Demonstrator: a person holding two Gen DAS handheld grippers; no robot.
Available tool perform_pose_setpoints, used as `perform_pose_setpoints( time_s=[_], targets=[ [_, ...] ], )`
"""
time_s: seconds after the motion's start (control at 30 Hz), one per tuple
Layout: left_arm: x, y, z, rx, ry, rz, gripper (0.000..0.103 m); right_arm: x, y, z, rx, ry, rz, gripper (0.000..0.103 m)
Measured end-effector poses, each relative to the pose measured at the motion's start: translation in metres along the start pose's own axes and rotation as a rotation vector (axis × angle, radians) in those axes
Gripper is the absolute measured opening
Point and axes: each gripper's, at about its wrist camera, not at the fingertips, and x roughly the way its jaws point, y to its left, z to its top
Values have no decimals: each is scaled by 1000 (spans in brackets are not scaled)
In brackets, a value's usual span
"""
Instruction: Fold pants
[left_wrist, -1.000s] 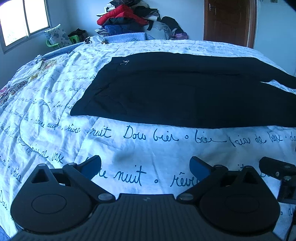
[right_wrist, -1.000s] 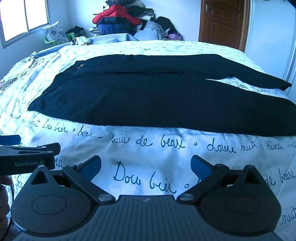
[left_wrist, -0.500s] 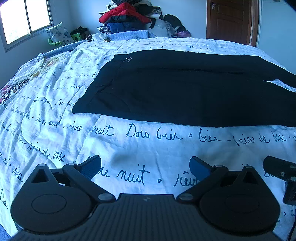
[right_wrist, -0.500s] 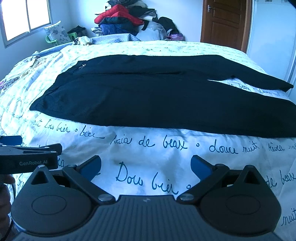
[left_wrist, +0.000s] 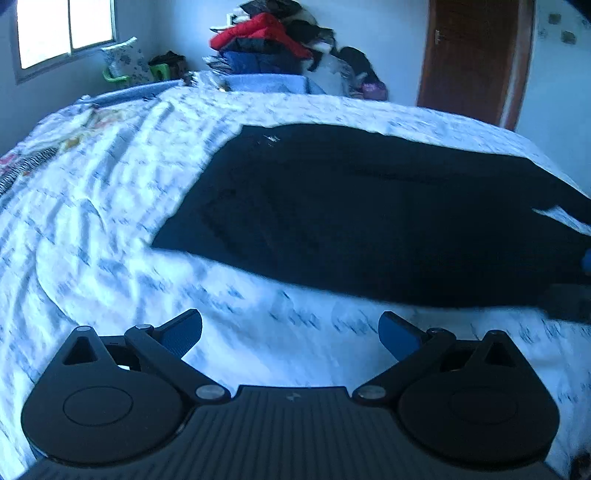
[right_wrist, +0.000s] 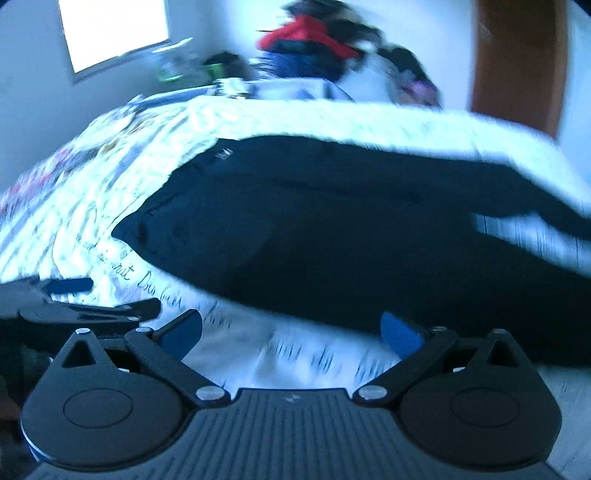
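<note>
Black pants (left_wrist: 362, 210) lie flat across the bed, waist at the left, legs running off to the right; they also fill the middle of the right wrist view (right_wrist: 351, 229). My left gripper (left_wrist: 290, 332) is open over the white bedspread, just short of the pants' near edge, nothing between its blue pads. My right gripper (right_wrist: 291, 332) is open too, low over the sheet at the pants' near hem. The left gripper (right_wrist: 70, 295) shows at the left of the right wrist view; the right gripper (left_wrist: 569, 299) shows at the right edge of the left wrist view. Both views are motion-blurred.
The bed (left_wrist: 92, 229) carries a white cover with blue script. A pile of clothes with a red jacket (left_wrist: 258, 33) sits beyond the far side. A brown door (left_wrist: 476, 55) is at the back right, a window (left_wrist: 62, 29) at the back left.
Both grippers have swept forward and lower toward the near edge of the pants, which now look larger. The views have blurred with the motion. Both stay open.
</note>
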Motion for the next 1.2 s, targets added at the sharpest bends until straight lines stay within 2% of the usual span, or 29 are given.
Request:
perform_pose_setpoints(
  time_s=[0.07, 0.17, 0.27, 0.37, 0.47, 0.57, 0.73, 0.83, 0.97, 1.03, 1.07, 1.13, 1.2],
  targets=[
    [6, 6, 13, 17, 2, 37, 102, 2, 8, 17, -186, -34, 4, 103],
    [10, 18, 31, 25, -41, 52, 102, 18, 15, 39, -491, -113, 27, 103],
    [19, 28, 52, 31, -33, 34, 99, 54, 9, 69, -636, -138, 17, 103],
    [31, 30, 76, 54, -26, 32, 100, 100, -12, 111, -618, -103, 73, 103],
    [46, 27, 96, 64, -20, 79, 100, 152, -39, 156, -508, -52, 164, 103],
    [61, 25, 115, 73, -23, 117, 102, 205, -63, 191, -411, -10, 184, 103],
    [87, 25, 139, 78, -15, 171, 103, 276, -81, 221, -330, 23, 248, 95],
    [105, 28, 153, 62, -2, 183, 103, 304, -82, 232, -331, 49, 263, 90],
    [125, 33, 173, 12, 14, 177, 103, 335, -84, 244, -298, 109, 302, 67],
    [134, 35, 182, -20, 28, 170, 103, 343, -87, 244, -276, 132, 353, 47],
    [140, 36, 187, -38, 37, 157, 103, 343, -87, 243, -277, 125, 368, 40],
    [150, 38, 196, -75, 55, 131, 103, 336, -84, 240, -293, 100, 378, 12],
    [157, 41, 202, -122, 70, 99, 102, 318, -71, 231, -379, 26, 309, 7]
  ],
)
